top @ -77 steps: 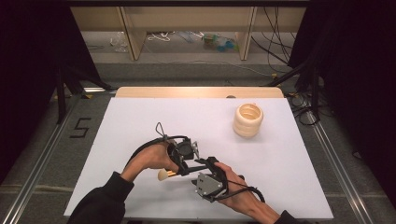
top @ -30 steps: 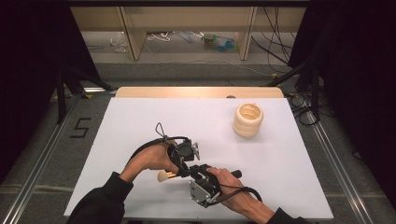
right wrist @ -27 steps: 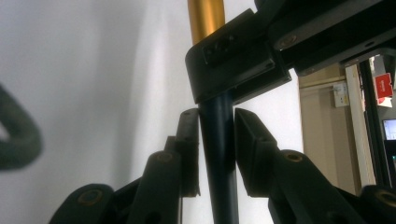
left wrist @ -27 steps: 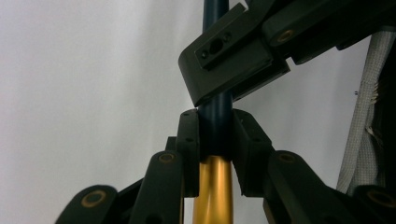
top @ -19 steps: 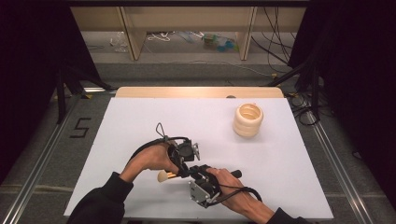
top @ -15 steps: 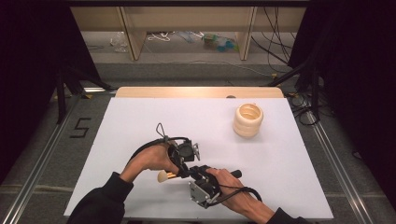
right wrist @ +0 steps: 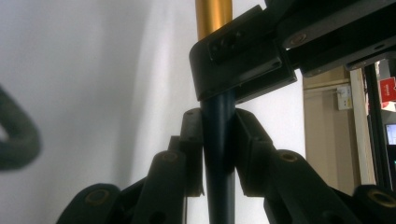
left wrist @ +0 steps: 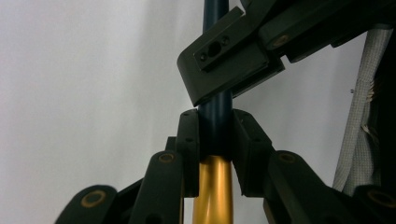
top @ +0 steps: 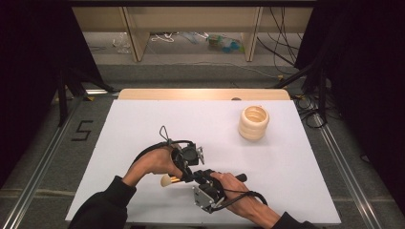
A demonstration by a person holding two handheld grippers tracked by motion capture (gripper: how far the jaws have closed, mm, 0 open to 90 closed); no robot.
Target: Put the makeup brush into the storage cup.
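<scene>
A black numeral "5" (top: 82, 130) is marked on the grey floor left of the table.

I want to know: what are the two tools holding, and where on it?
Both hold one brush. The left tool clamps its dark handle just past the gold band; the right tool clamps the handle farther along.

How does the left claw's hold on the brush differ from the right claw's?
The left claw clamps the brush where its gold ferrule meets the dark handle; the right claw clamps dark handle alone. The left claw sits nearer the bristles, the right claw nearer the handle tip. Both are shut on the brush.
</scene>
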